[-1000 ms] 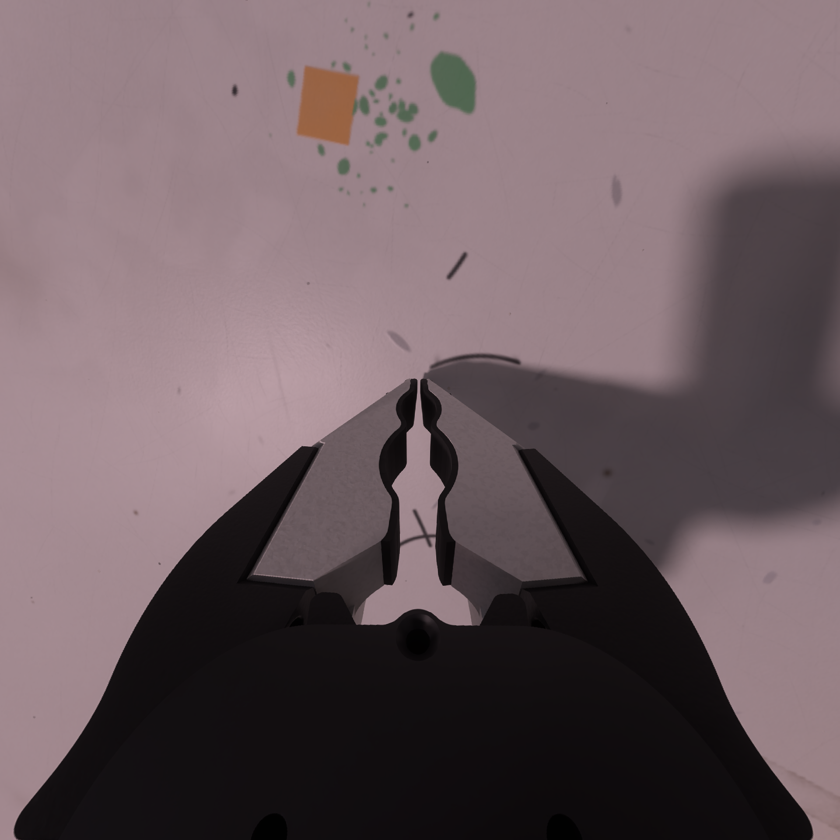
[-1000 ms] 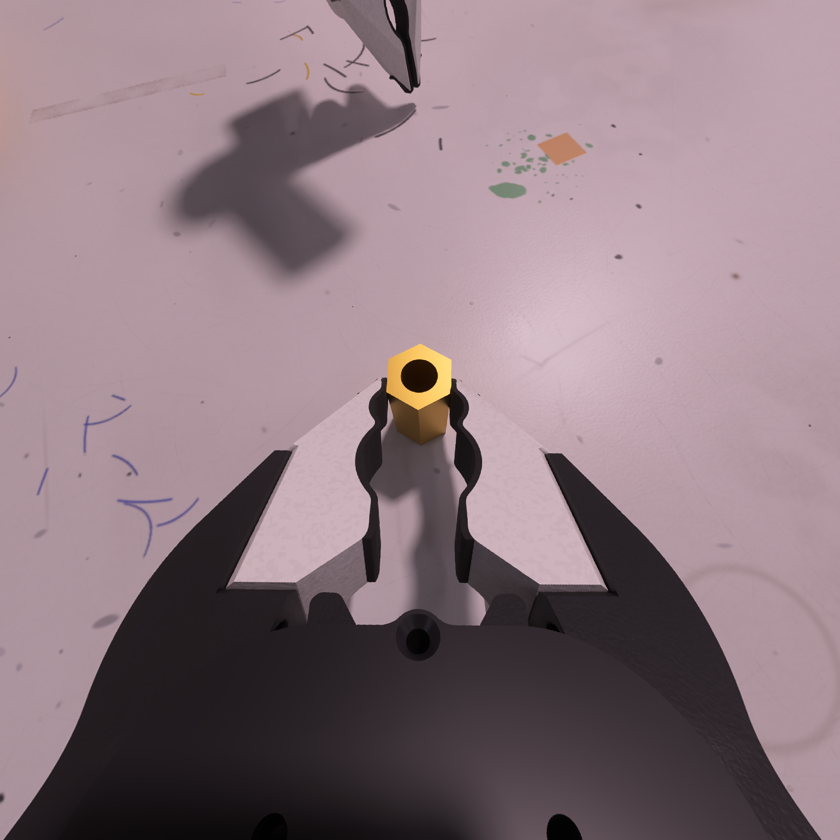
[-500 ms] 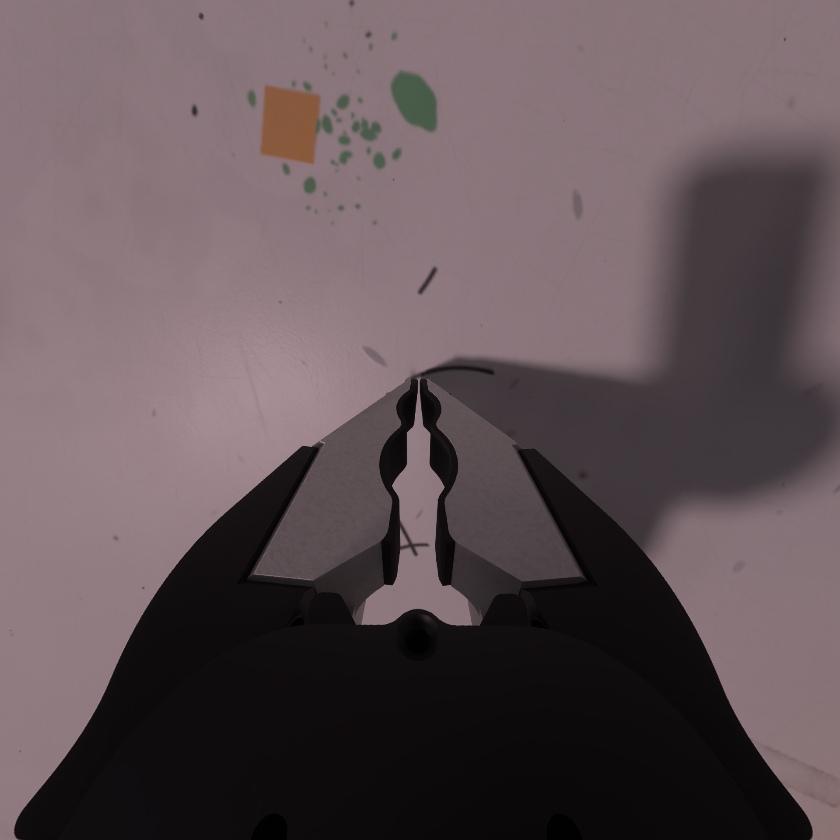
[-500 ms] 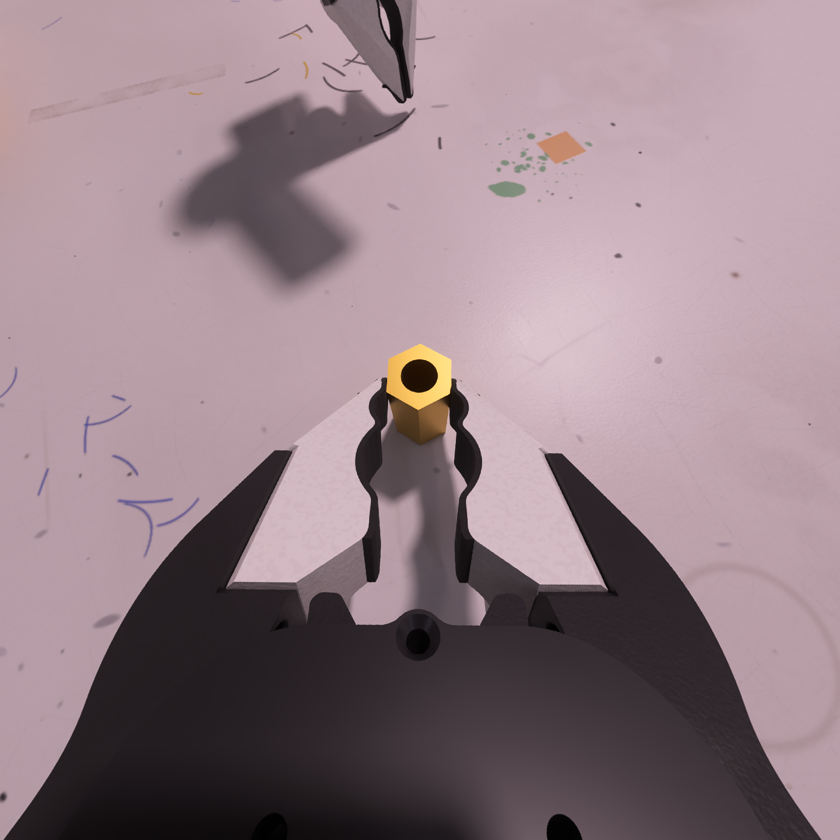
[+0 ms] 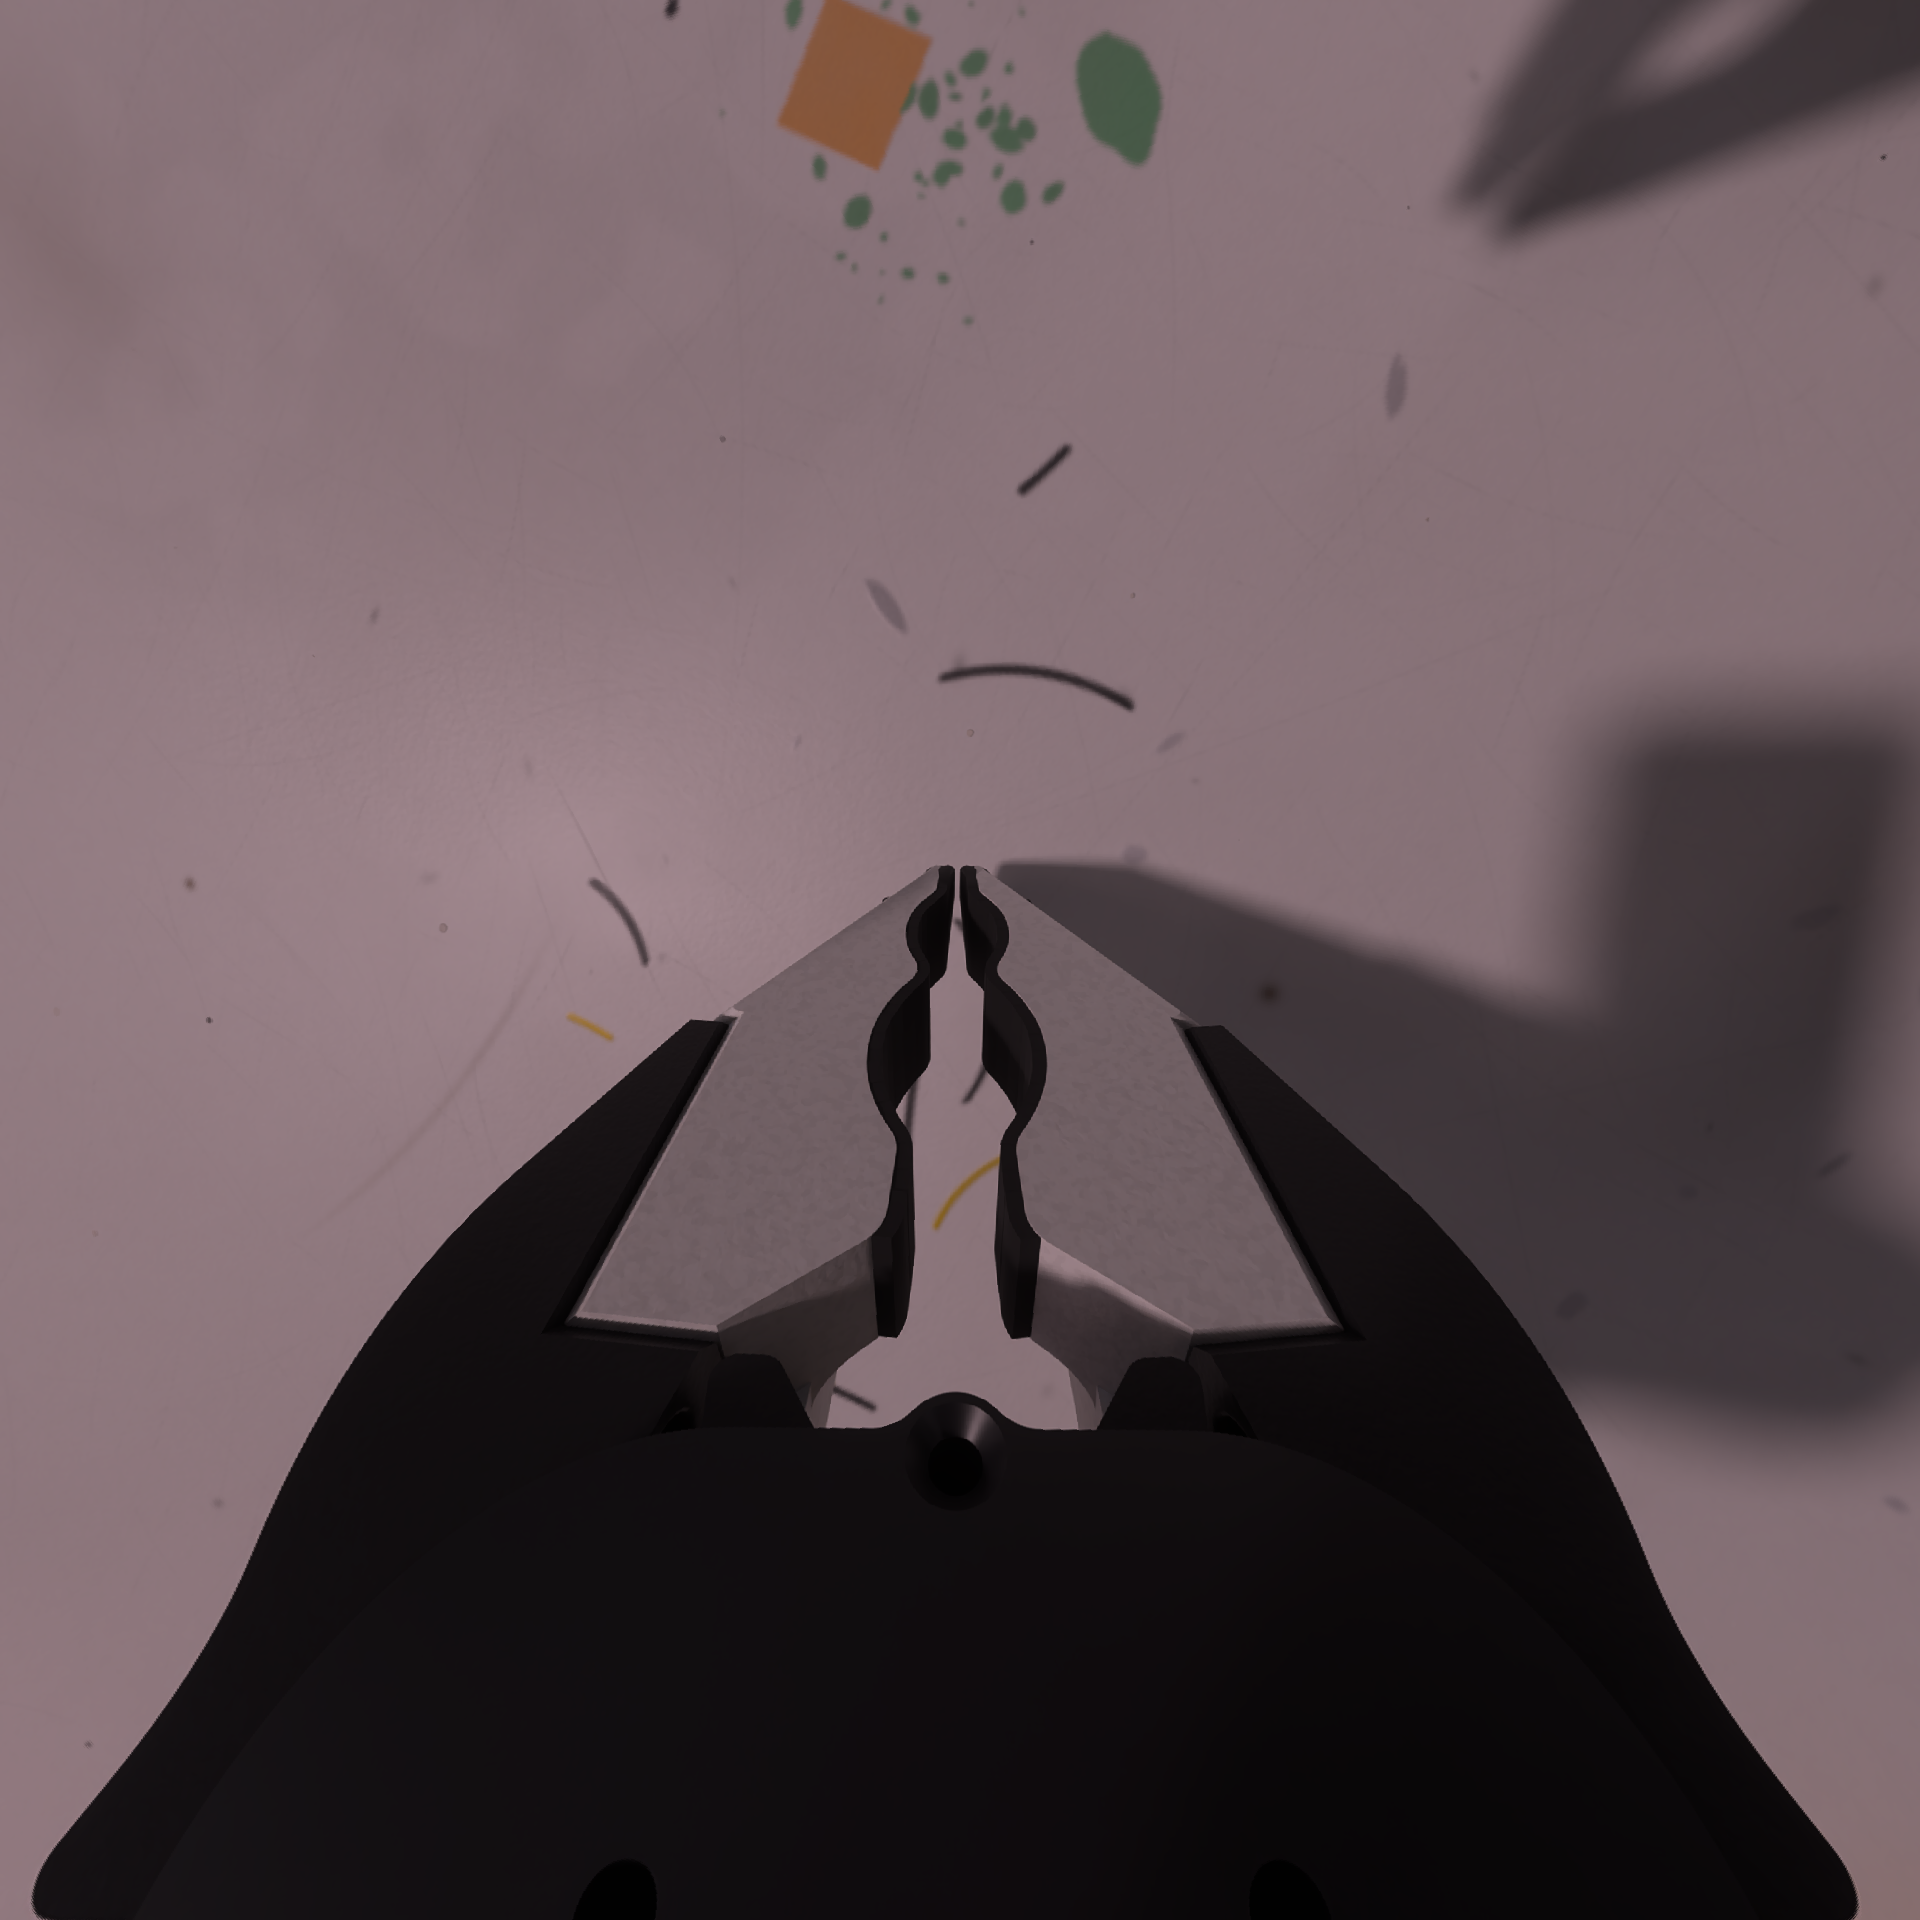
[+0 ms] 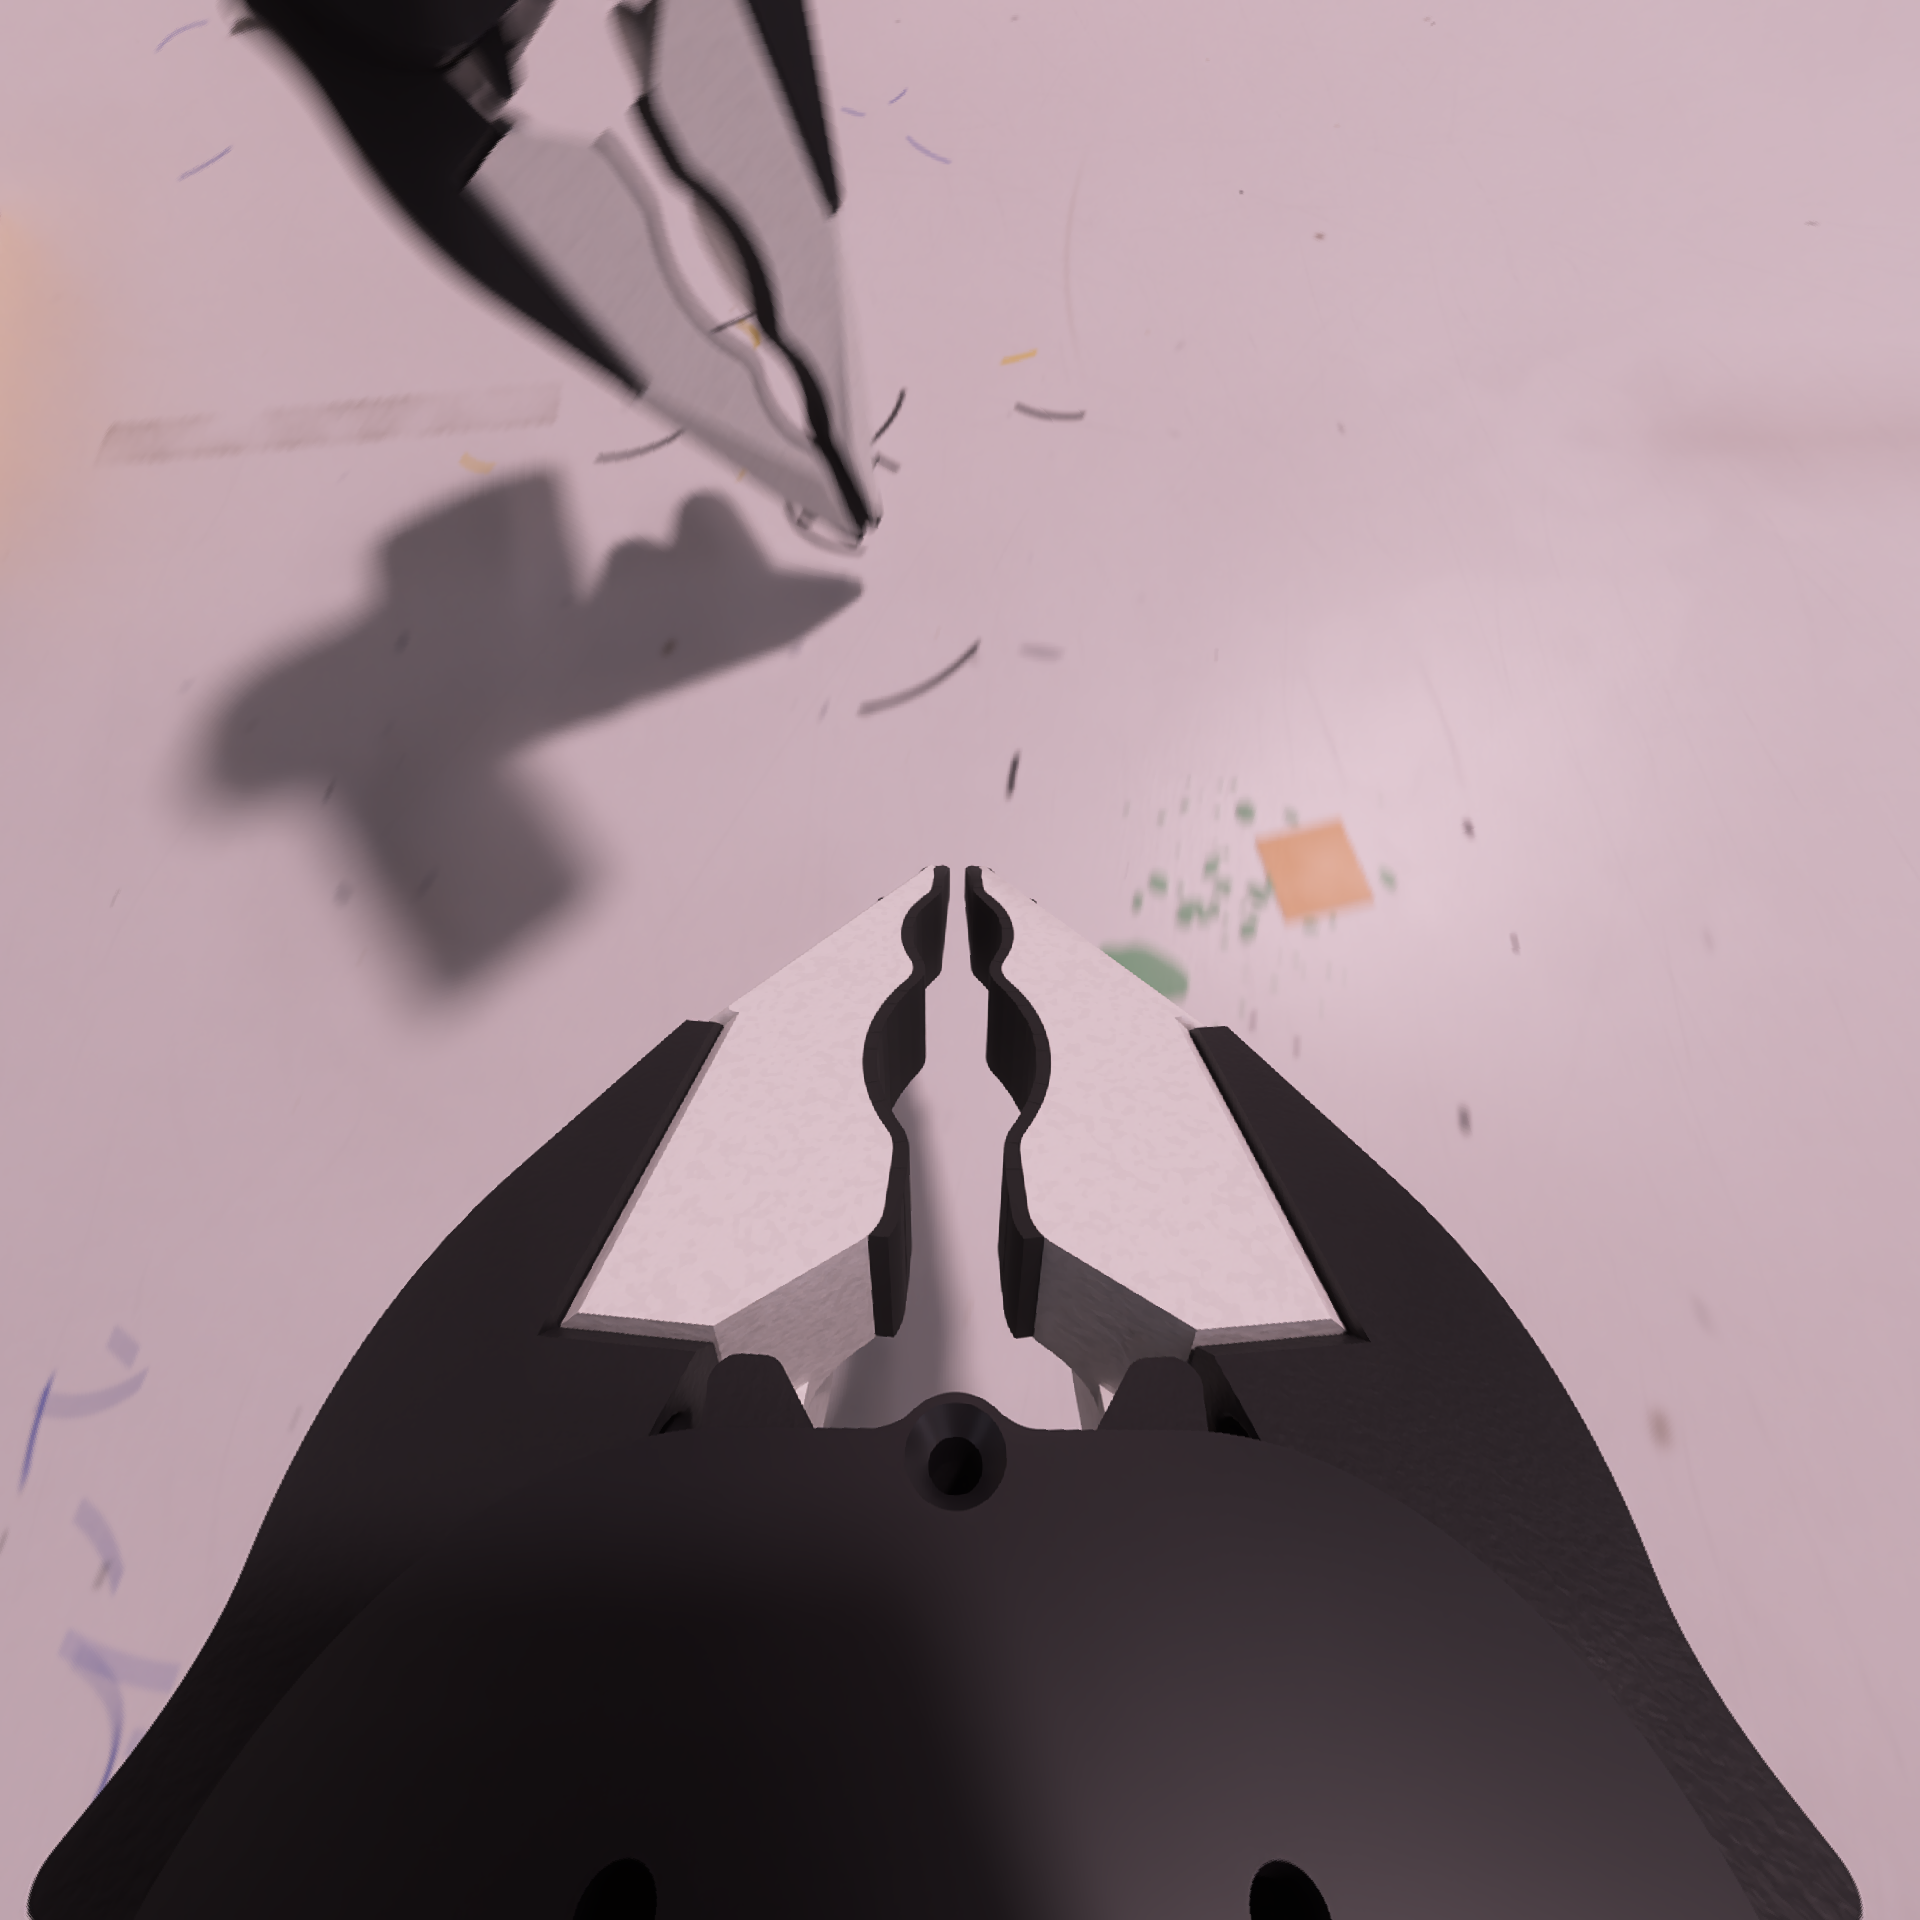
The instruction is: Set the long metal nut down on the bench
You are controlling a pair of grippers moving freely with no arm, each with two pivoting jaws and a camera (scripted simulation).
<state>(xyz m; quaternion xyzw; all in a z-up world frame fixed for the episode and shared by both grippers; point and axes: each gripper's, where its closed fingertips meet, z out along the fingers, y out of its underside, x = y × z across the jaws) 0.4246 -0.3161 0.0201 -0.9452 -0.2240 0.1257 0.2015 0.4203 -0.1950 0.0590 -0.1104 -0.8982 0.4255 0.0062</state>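
Observation:
The long metal nut shows in neither view. My right gripper (image 6: 957,871) is shut, its jaws nearly touching at the tips, with nothing between them, above the pinkish bench (image 6: 1507,540). My left gripper (image 5: 957,871) is also shut and empty above the bench (image 5: 395,623). The left gripper also shows in the right wrist view (image 6: 847,514), blurred, at the upper left, tips pointing down close to the bench, with its shadow (image 6: 499,675) below it.
An orange square patch (image 5: 854,83) and green paint blots (image 5: 1118,96) mark the bench ahead of the left gripper; both show in the right wrist view, the patch (image 6: 1314,868) and a blot (image 6: 1148,966) just right of my right fingertips. Thin dark scratches lie scattered about.
The right gripper held the gold nut upright between its fingertips; now its jaws are shut with nothing in them and the nut is out of view. The right view has swung, and the left gripper looms larger.

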